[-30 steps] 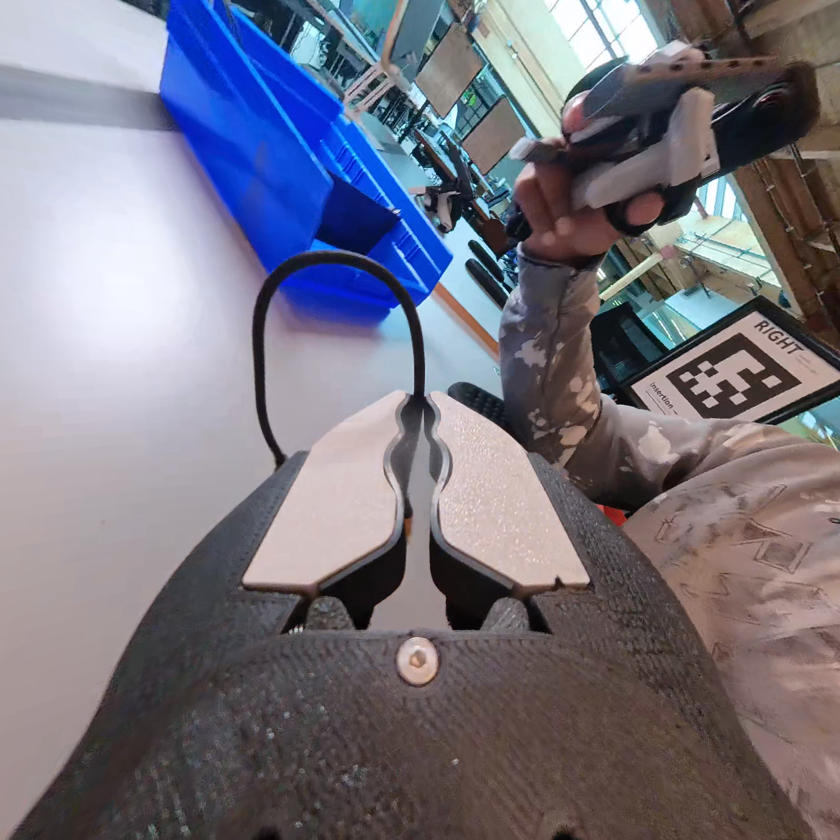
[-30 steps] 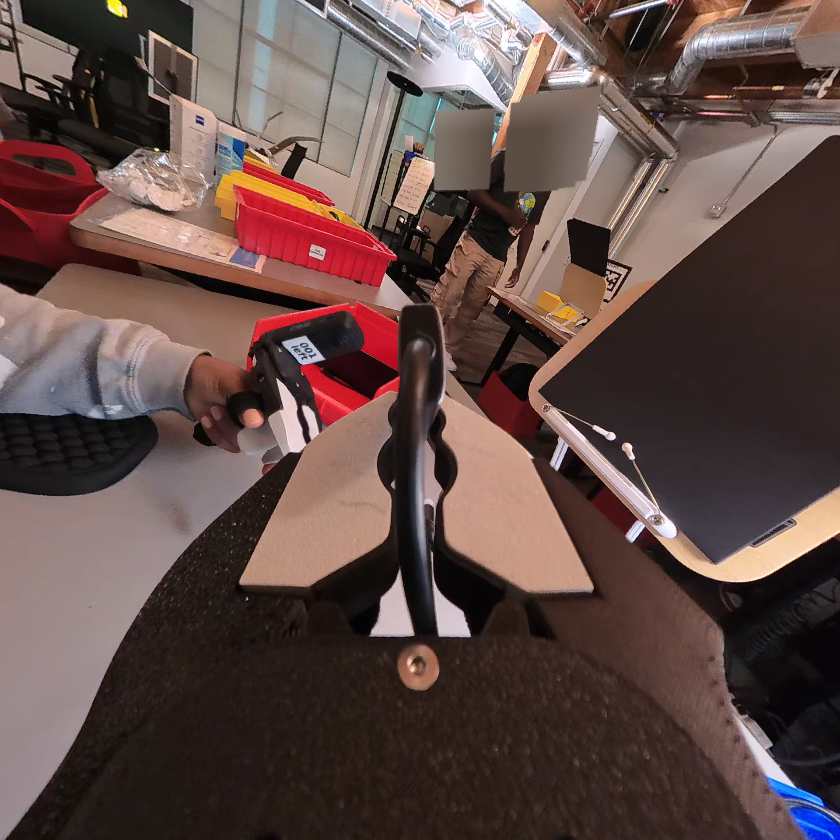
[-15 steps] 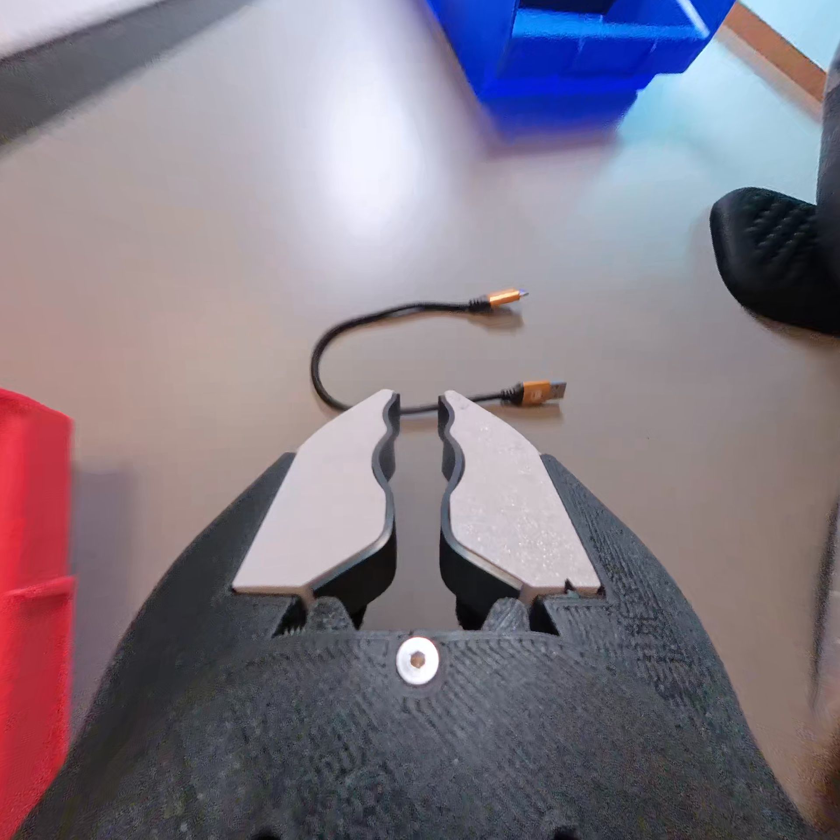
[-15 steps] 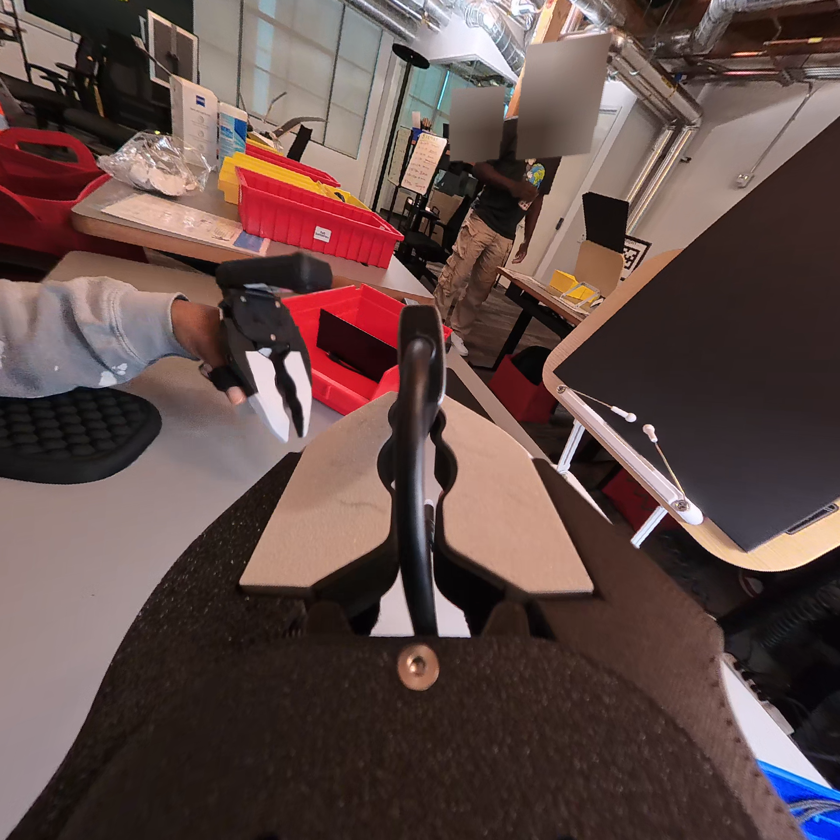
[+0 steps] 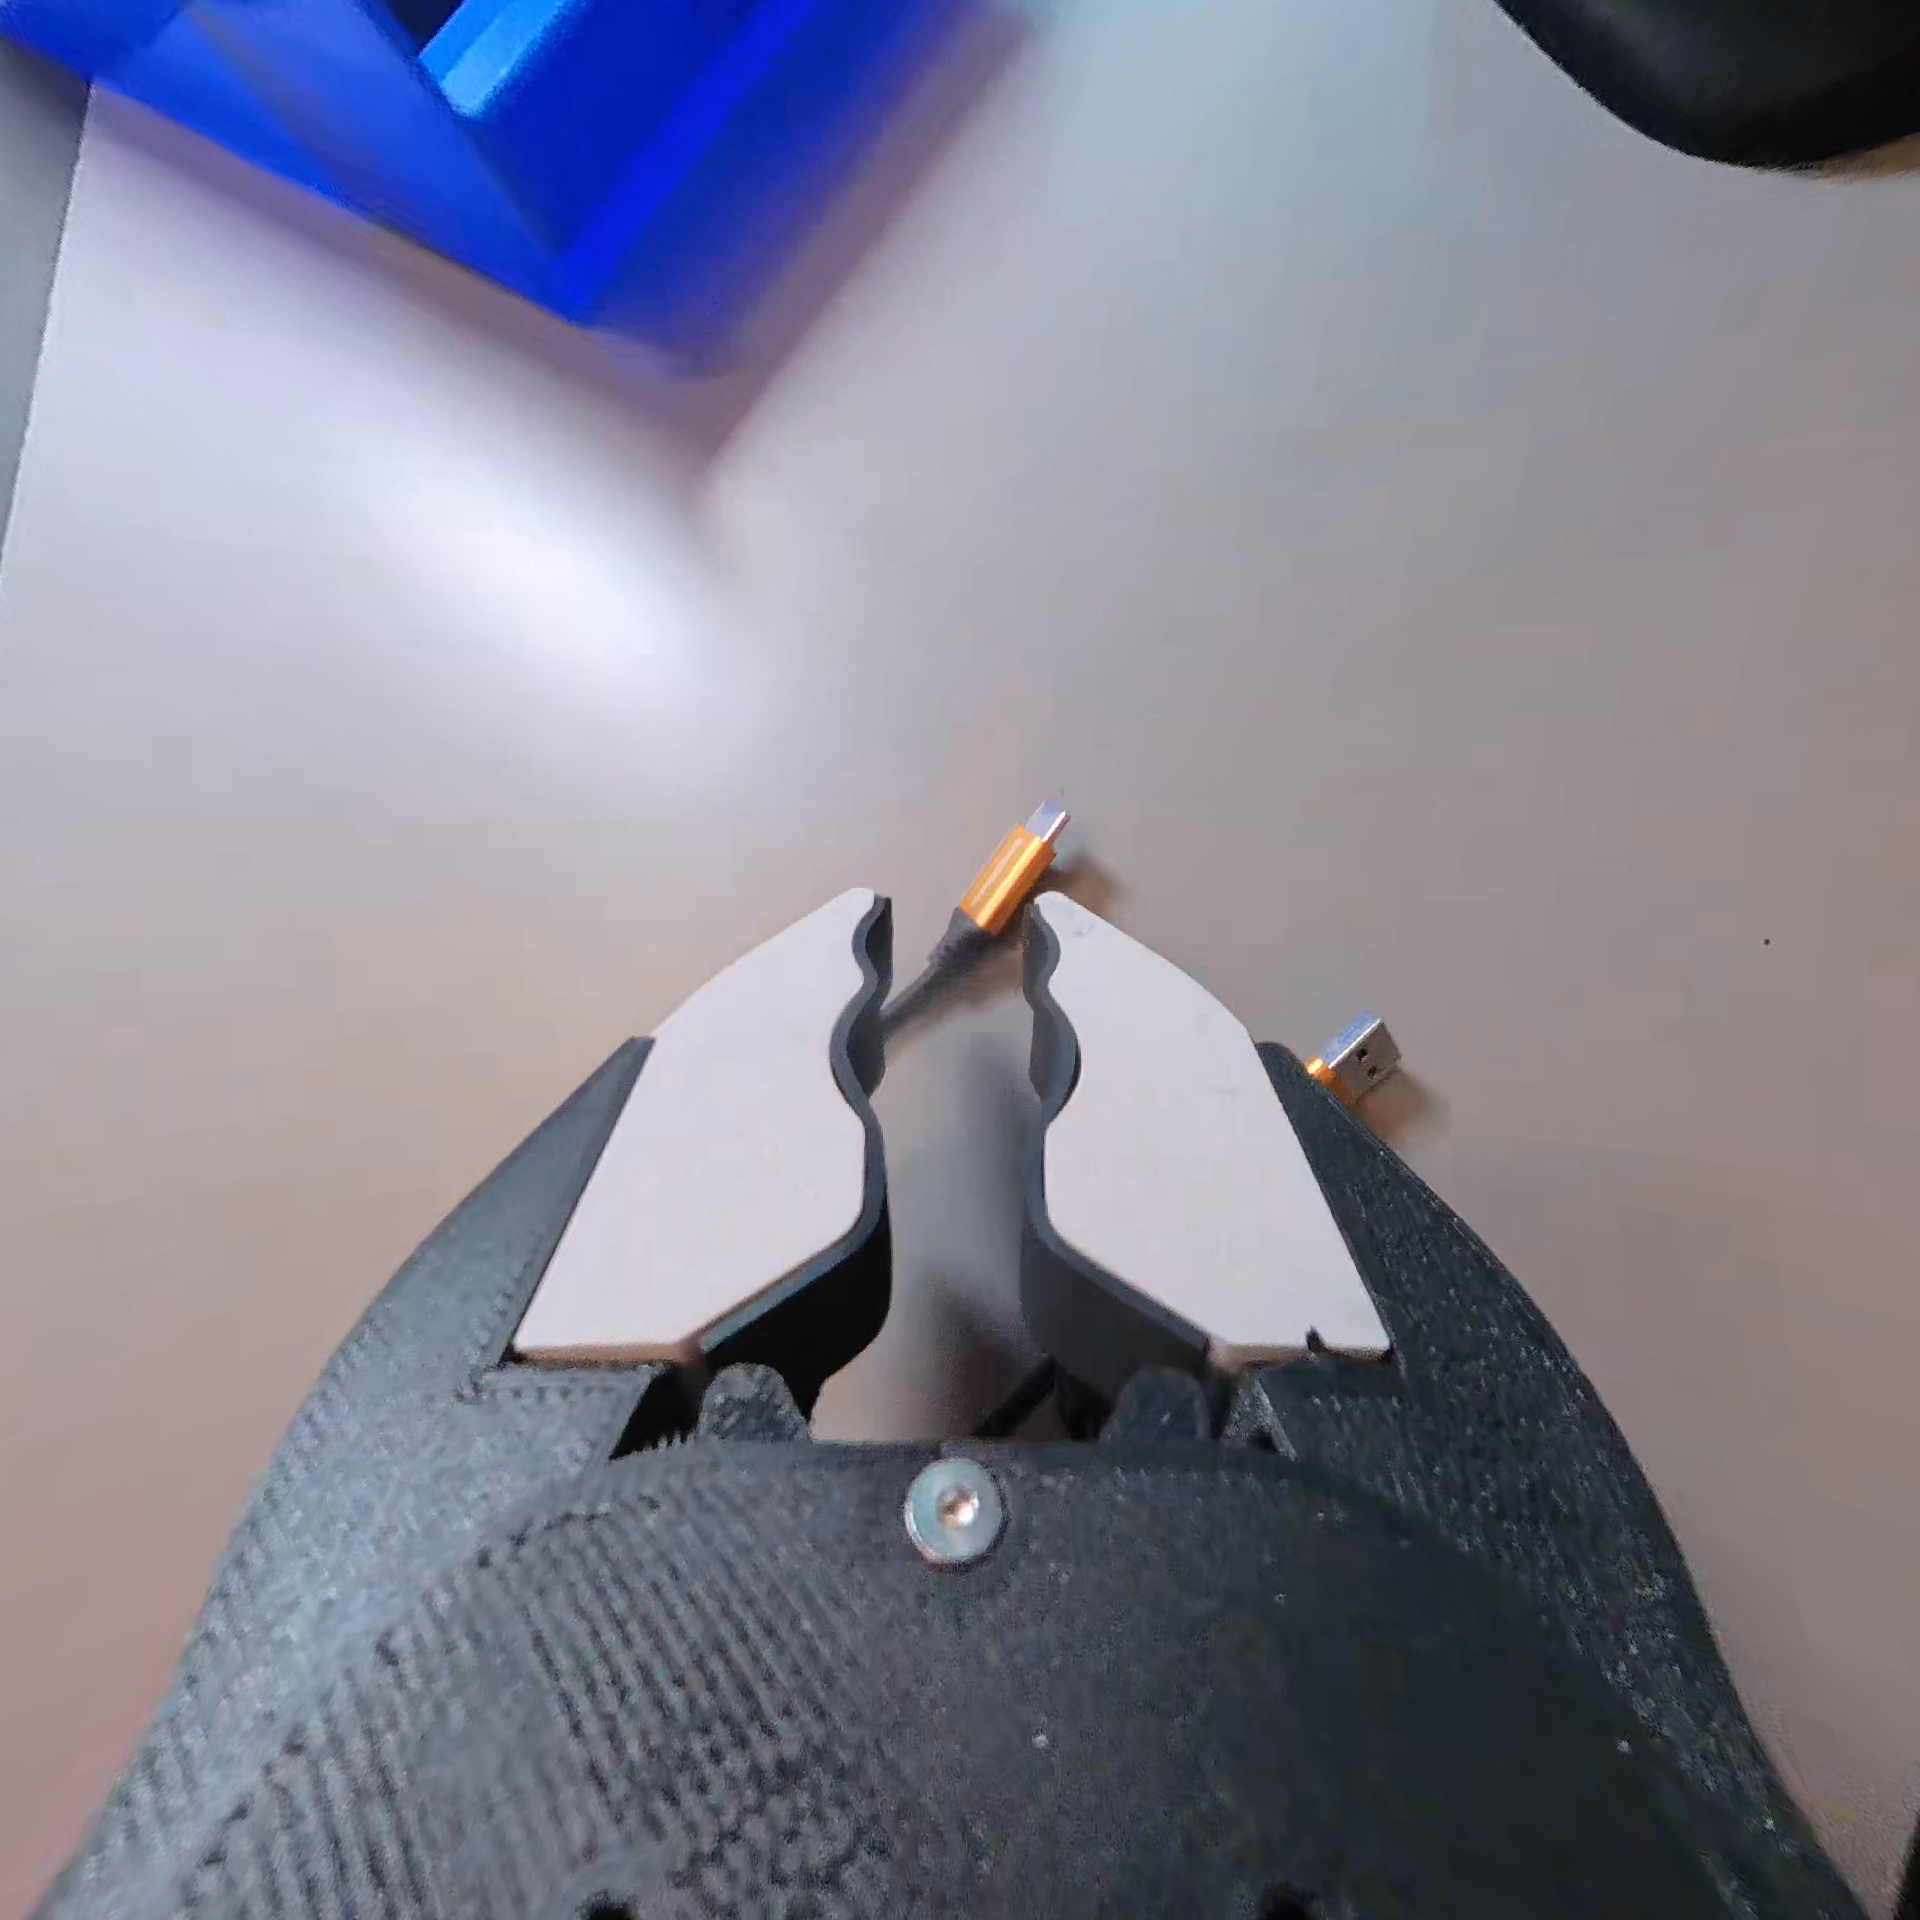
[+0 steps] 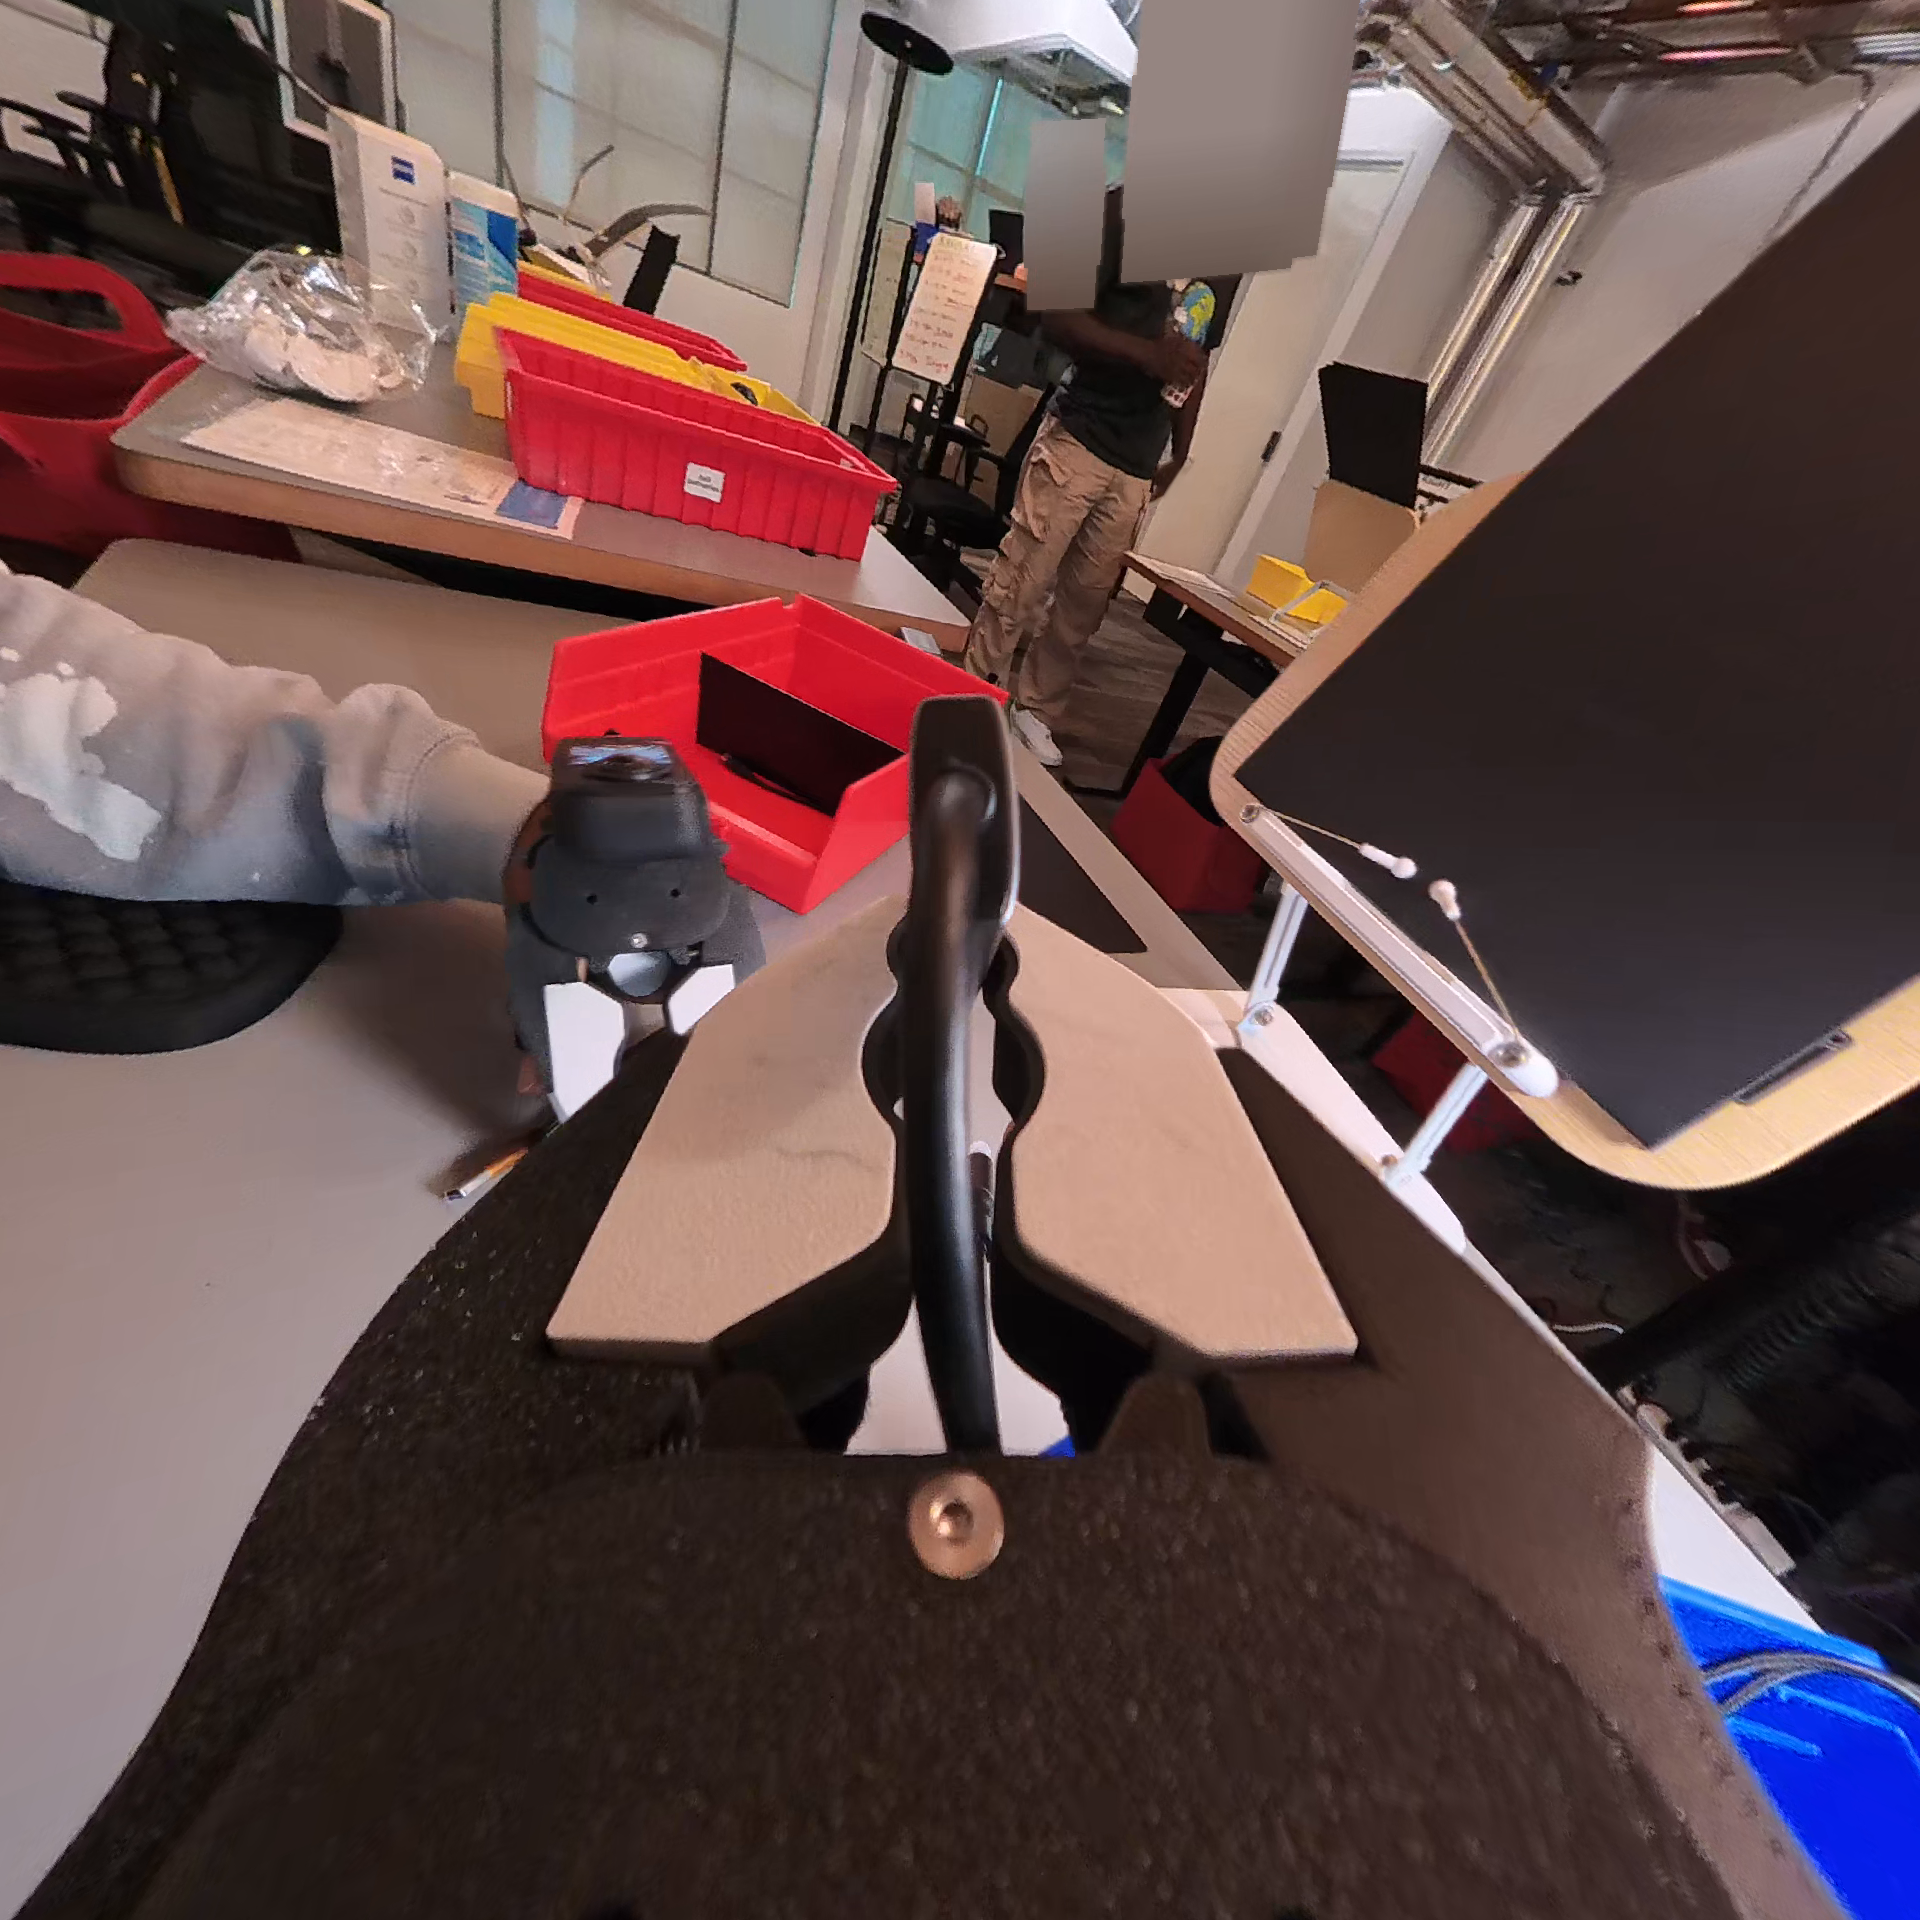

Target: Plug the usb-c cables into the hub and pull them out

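Left wrist view: taken from behind left gripper (image 5: 956, 909), aimed steeply down at grey table (image 5: 1351, 520), close to surface; blue bin (image 5: 436, 135) cut off at top edge

Right wrist view: taken from behind right gripper (image 6: 951, 940), held higher, aimed roughly level across table (image 6: 208, 1195) into room; red bin (image 6: 769, 748) seen beyond table edge

Shared: same tabletop; left gripper (image 6: 613, 1003) seen from front in right wrist view, pointing down at table; orange-sleeved cable plug (image 5: 1003, 868) under it, seen close in left wrist view
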Demonstrator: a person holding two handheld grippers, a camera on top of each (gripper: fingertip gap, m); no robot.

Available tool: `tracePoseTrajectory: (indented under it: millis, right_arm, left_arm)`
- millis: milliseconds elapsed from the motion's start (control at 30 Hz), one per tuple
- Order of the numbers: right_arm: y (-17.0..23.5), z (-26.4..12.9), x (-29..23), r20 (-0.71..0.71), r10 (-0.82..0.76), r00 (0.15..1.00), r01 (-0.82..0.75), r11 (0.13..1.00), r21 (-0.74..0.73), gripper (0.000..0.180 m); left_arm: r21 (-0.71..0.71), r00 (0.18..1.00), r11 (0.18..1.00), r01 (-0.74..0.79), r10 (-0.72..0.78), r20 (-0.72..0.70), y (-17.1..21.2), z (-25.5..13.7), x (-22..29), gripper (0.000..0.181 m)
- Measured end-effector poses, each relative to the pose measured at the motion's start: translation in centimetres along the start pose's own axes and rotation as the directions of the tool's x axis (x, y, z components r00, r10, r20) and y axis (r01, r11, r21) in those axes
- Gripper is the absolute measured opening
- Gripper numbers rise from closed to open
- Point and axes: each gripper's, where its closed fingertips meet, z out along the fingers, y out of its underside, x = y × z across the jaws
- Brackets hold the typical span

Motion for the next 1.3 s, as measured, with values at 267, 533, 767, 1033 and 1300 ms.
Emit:
tracePoseTrajectory:
  millis: [267, 533, 767, 1033, 1300]
  right_arm:
    - [1.6, 0.2, 1.0, 0.0, 0.054, 0.999, -0.054, 0.998, -0.015, 0.011]
    - [1.5, 0.4, 0.2, 0.021, 0.049, 0.999, -0.048, 0.999, -0.024, 0.01]
    - [0.5, 0.1, -0.5, 0.048, 0.034, 0.998, -0.033, 0.999, -0.012, 0.011]
    - [3.5, -0.1, -3.0, 0.201, 0.031, 0.979, 0.008, 0.982, -0.19, 0.01]
    - [8.3, 1.3, -6.4, 0.343, 0.079, 0.936, 0.071, 0.911, -0.405, 0.01]
  left_arm:
    - [-0.068, 0.981, 0.987, -0.144, 0.151, 0.122, 0.8, 0.9, -0.4, 0.027]
    - [-0.077, 0.96, 0.973, -0.217, 0.227, 0.165, 0.6, 1.5, -0.3, 0.01]
    - [-0.14, 0.984, 0.989, -0.052, 0.075, 0.164, 0.6, 1.8, -1.4, 0.008]
    - [0.145, 0.968, 0.958, 0.248, -0.248, -0.018, -6.2, -4.8, -2.6, 0.008]
    - [0.091, 0.965, 0.964, 0.251, -0.242, -0.104, -9.7, -6.4, -0.2, 0.008]
